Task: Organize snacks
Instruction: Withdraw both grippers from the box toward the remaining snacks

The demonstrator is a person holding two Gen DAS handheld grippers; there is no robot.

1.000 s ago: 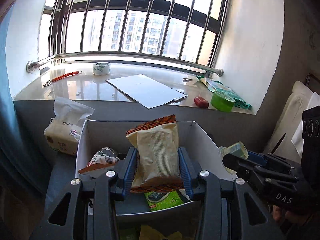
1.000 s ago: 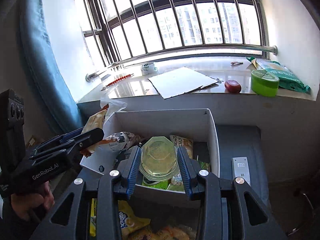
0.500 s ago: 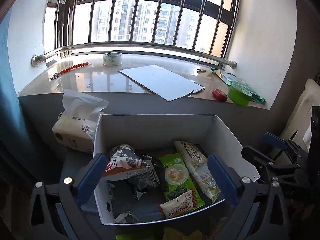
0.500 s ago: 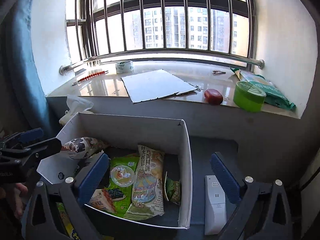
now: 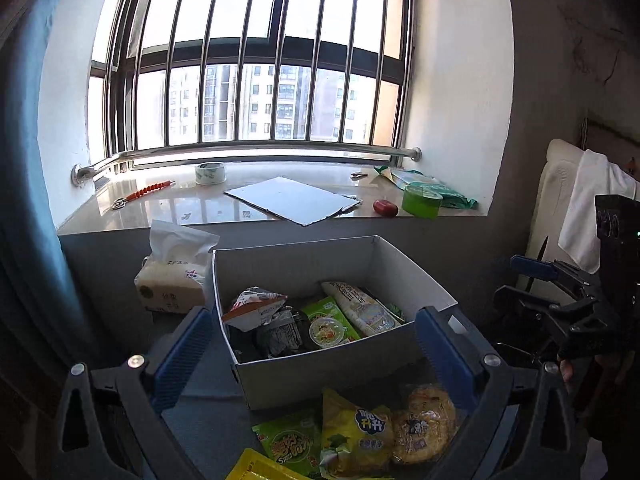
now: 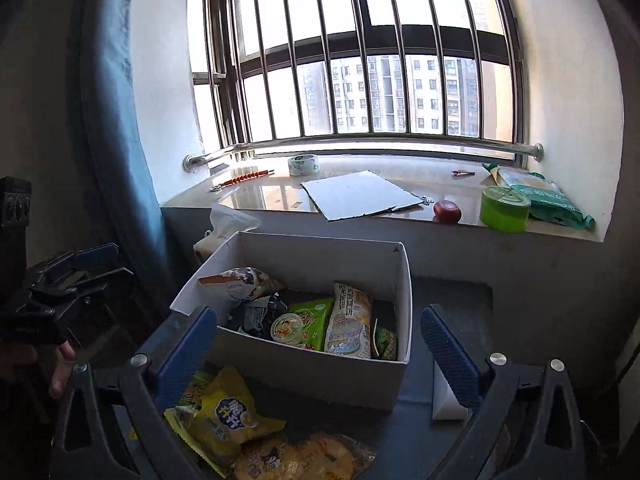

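Left wrist view: the left hand-held gripper (image 5: 314, 354) hung wide open and empty, its blue pads straddling the near wall of the white box (image 5: 320, 372) on the desk (image 5: 200, 392). Inside the box lay several snack packets, a long cracker bag (image 5: 362, 308) towards its right wall. In front of the box sat a yellow chip bag (image 5: 356, 436) and a round cake packet (image 5: 426, 422). The tissue pack (image 5: 174, 268) stood just left of the box. The right hand-held gripper (image 5: 532, 280) showed off to the box's right.

Right wrist view: the right hand-held gripper (image 6: 318, 354) gaped open too, holding nothing, in front of the box (image 6: 320, 376). A jelly cup (image 6: 286, 326) rested among the packets inside; the yellow bag (image 6: 226, 414) lay just before the box's near-left corner. A white remote (image 6: 446, 400) lay right of the box.
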